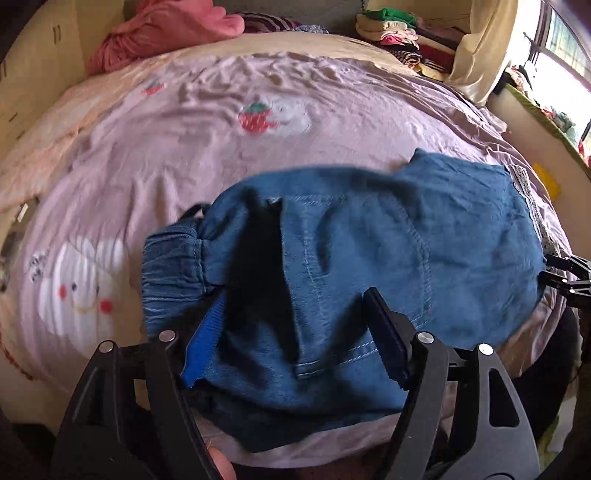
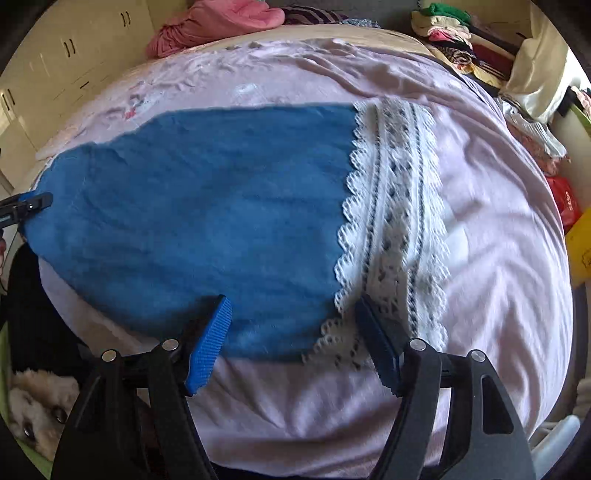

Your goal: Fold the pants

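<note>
Blue denim pants (image 1: 369, 240) lie flat on the pink bedsheet (image 1: 184, 147), elastic waistband (image 1: 170, 273) at the left, white lace cuff (image 1: 532, 206) at the right. My left gripper (image 1: 295, 332) is open, its fingers spread just above the waist and pocket area. In the right wrist view the pants leg (image 2: 203, 221) lies spread out, with the lace cuff (image 2: 399, 221) at its right end. My right gripper (image 2: 295, 332) is open over the near edge by the cuff. The right gripper's tip also shows in the left wrist view (image 1: 565, 273).
A pink garment (image 1: 166, 33) is heaped at the bed's far side. Stacked folded clothes (image 1: 406, 37) sit at the far right. Cream cabinets (image 2: 55, 74) stand at the left. A fluffy dog (image 2: 33, 413) lies by the bed's near left corner.
</note>
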The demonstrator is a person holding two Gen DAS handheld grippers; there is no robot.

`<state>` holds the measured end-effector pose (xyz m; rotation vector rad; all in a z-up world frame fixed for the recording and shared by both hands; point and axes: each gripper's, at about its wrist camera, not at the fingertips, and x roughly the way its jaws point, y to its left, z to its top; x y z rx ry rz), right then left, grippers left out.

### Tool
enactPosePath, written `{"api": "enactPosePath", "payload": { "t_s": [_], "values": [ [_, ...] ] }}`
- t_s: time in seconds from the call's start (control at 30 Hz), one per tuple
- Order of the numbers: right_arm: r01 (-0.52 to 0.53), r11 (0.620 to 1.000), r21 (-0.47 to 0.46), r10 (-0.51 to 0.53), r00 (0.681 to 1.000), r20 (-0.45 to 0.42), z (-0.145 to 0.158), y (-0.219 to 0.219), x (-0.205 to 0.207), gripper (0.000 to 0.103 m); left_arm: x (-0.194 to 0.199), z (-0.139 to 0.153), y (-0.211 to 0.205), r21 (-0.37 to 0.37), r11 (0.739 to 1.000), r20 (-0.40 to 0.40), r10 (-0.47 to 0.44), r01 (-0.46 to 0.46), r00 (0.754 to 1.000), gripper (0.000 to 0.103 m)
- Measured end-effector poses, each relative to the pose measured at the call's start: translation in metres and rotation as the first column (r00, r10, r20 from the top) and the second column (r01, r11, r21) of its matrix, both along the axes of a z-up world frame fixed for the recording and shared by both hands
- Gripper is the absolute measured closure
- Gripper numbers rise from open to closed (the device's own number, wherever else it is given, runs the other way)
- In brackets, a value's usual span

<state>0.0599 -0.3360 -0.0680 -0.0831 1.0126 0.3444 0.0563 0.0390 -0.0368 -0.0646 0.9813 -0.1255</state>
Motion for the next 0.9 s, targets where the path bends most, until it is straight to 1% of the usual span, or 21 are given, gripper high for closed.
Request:
{"api": "enactPosePath", "payload": {
  "t_s": [0.03, 0.07, 0.1, 0.13, 0.23, 0.3, 0.33, 0.4, 0.5, 0.57, 0.6, 0.63, 0.7, 0.77, 0.9],
  "values": [
    [0.012, 1.000, 0.017, -0.012, 1.000, -0.005, 0.000, -0.003, -0.002, 0.034, -0.001, -0.002, 0.001, -0.001, 1.000, 0.008, -0.009, 0.009, 1.000, 0.037],
    [0.018, 1.000, 0.023, -0.018, 1.000, -0.005, -0.001, -0.003, -0.003, 0.034, 0.000, -0.004, 0.001, 0.013, 1.000, 0.013, -0.017, 0.017, 1.000, 0.037],
    [0.027, 0.999, 0.027, -0.027, 1.000, -0.005, -0.001, -0.003, -0.004, 0.034, 0.002, -0.007, -0.001, 0.036, 0.999, 0.009, -0.020, 0.019, 1.000, 0.037],
    [0.033, 0.999, 0.019, -0.033, 0.999, -0.005, -0.002, -0.001, -0.003, 0.034, 0.003, -0.008, -0.001, 0.038, 0.999, 0.008, -0.017, 0.016, 1.000, 0.036],
    [0.043, 0.999, -0.003, -0.043, 0.999, -0.002, -0.002, 0.000, -0.003, 0.034, 0.003, -0.009, 0.004, 0.021, 1.000, 0.010, -0.002, 0.001, 1.000, 0.035],
    [0.057, 0.998, 0.015, -0.057, 0.998, -0.002, 0.000, -0.002, -0.004, 0.033, 0.000, -0.007, 0.007, 0.010, 1.000, 0.014, 0.005, -0.005, 1.000, 0.035],
    [0.067, 0.997, 0.028, -0.067, 0.998, -0.005, 0.000, -0.003, -0.005, 0.033, -0.003, -0.005, 0.007, 0.016, 1.000, 0.018, 0.006, -0.006, 1.000, 0.035],
    [0.092, 0.994, 0.053, -0.092, 0.996, -0.013, 0.003, -0.007, -0.005, 0.033, -0.008, 0.000, 0.007, 0.017, 1.000, 0.025, 0.008, -0.008, 1.000, 0.034],
    [0.121, 0.988, 0.100, -0.123, 0.992, 0.013, 0.016, -0.011, -0.012, 0.027, -0.018, 0.013, 0.003, 0.005, 1.000, 0.051, -0.012, 0.012, 0.999, 0.027],
    [0.140, 0.983, 0.120, -0.145, 0.989, 0.031, 0.025, -0.014, -0.017, 0.025, -0.022, 0.022, -0.001, 0.028, 0.999, 0.071, -0.017, 0.015, 0.997, 0.014],
    [0.148, 0.981, 0.128, -0.153, 0.988, 0.032, 0.027, -0.016, -0.019, 0.024, -0.024, 0.027, -0.004, 0.048, 0.999, 0.087, -0.019, 0.014, 0.996, 0.014],
    [0.156, 0.978, 0.137, -0.162, 0.986, 0.034, 0.029, -0.018, -0.022, 0.024, -0.026, 0.031, -0.005, 0.051, 0.999, 0.099, -0.025, 0.020, 0.995, 0.014],
    [0.171, 0.974, 0.148, -0.179, 0.983, 0.045, 0.034, -0.021, -0.027, 0.023, -0.028, 0.040, -0.009, 0.031, 0.999, 0.118, -0.035, 0.032, 0.992, 0.013],
    [0.175, 0.972, 0.157, -0.186, 0.981, 0.061, 0.040, -0.023, -0.032, 0.023, -0.029, 0.047, -0.015, 0.027, 0.999, 0.133, -0.049, 0.046, 0.990, 0.010],
    [0.179, 0.966, 0.186, -0.199, 0.975, 0.097, 0.053, -0.025, -0.042, 0.022, -0.029, 0.065, -0.033, 0.011, 0.996, 0.171, -0.090, 0.089, 0.981, 0.010]
  ]
}}
